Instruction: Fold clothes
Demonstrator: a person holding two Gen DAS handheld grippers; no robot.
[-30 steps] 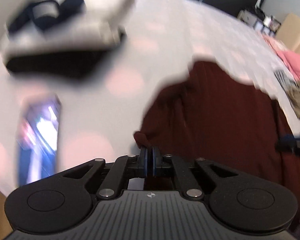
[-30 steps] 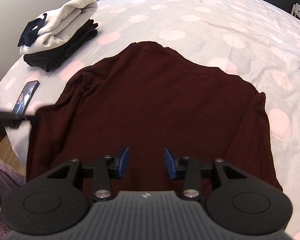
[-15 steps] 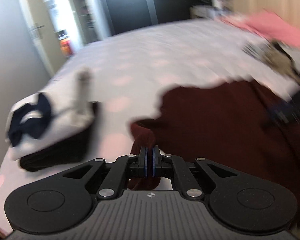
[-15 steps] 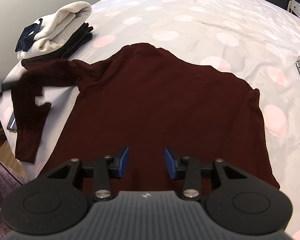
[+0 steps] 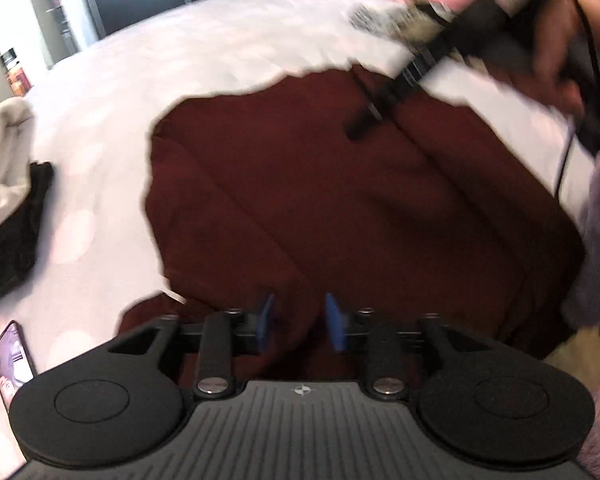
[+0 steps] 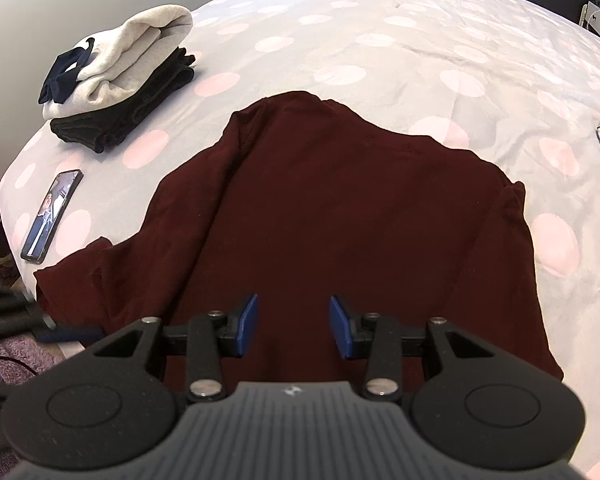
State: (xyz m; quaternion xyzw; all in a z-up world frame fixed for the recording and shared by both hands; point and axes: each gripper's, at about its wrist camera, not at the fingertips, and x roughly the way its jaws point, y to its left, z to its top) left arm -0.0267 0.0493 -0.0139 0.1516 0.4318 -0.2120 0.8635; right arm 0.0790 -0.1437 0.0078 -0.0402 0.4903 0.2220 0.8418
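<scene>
Both tools (image 5: 296, 322) (image 6: 293, 326) agape, empty.

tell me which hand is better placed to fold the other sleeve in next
Right, probably. The unfolded sleeve lies along the maroon top's right edge, on the right tongs' side, and those tongs are open and empty. The left tongs, also open, hover over the opposite side.

Home bedroom — polka-dot bedspread (image 6: 380, 40), folded clothes pile (image 6: 120, 76), phone (image 6: 52, 216) on bed.

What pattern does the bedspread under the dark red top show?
Pale grey bedspread with pink polka dots, clearest in the right wrist view.
</scene>
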